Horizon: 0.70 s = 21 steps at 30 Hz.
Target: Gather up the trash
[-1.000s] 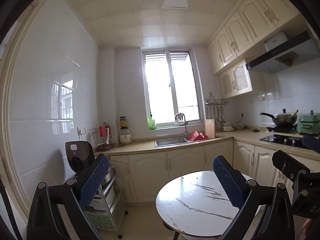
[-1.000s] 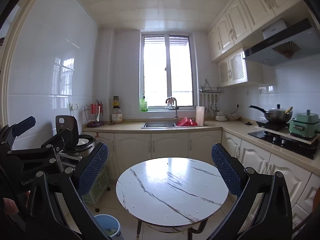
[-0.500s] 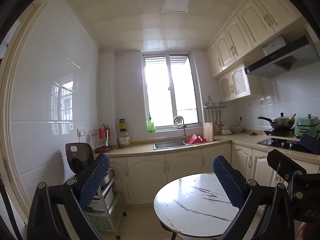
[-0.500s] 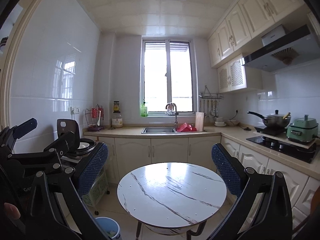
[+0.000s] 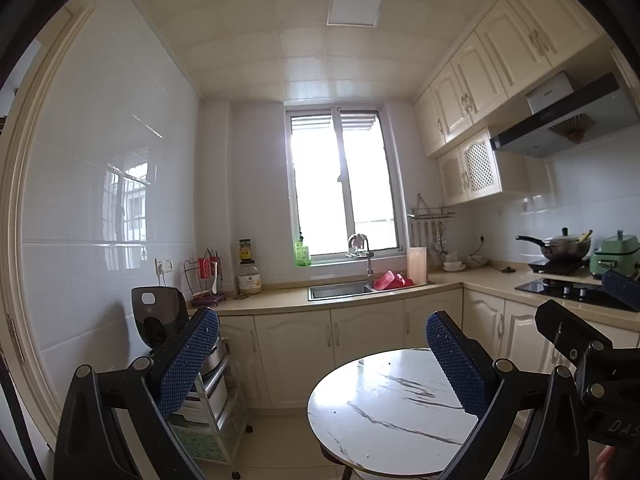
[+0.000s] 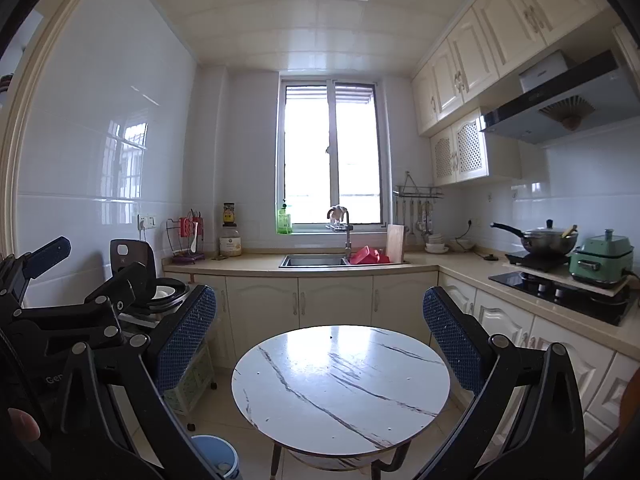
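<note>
Right wrist view takes in the kitchen: a beige countertop (image 6: pixel 452 270) along the far wall and right side, then the round marble table (image 6: pixel 340 388) in the middle with a bare top, then a small blue bin (image 6: pixel 216 458) on the floor at its left foot. No loose trash shows anywhere. Right gripper (image 6: pixel 320 344) and left gripper (image 5: pixel 322 358) both hang spread wide and empty. Best to scan low around the table and counter first, then drop finds in that bin
</note>
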Motion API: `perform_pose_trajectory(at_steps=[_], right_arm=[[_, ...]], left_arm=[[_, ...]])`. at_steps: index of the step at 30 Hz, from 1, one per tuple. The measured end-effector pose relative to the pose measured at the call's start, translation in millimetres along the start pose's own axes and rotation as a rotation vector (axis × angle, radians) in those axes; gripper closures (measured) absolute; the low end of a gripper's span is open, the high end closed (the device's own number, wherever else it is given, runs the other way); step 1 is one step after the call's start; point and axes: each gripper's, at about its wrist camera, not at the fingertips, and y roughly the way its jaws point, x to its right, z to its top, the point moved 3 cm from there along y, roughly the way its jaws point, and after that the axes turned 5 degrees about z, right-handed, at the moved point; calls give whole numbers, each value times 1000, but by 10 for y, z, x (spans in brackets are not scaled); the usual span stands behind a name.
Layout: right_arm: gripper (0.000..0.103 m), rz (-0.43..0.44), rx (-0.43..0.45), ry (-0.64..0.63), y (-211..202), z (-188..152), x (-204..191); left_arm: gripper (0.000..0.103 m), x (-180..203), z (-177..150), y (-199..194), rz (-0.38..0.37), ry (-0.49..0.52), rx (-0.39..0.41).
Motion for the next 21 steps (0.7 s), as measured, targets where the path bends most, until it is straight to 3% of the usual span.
perform_pose_trajectory(at_steps=[21], right_arm=[[0,1,-7,-1,-8,-18,5]], left_arm=[[1,-22,12,78,7,-3,-2]])
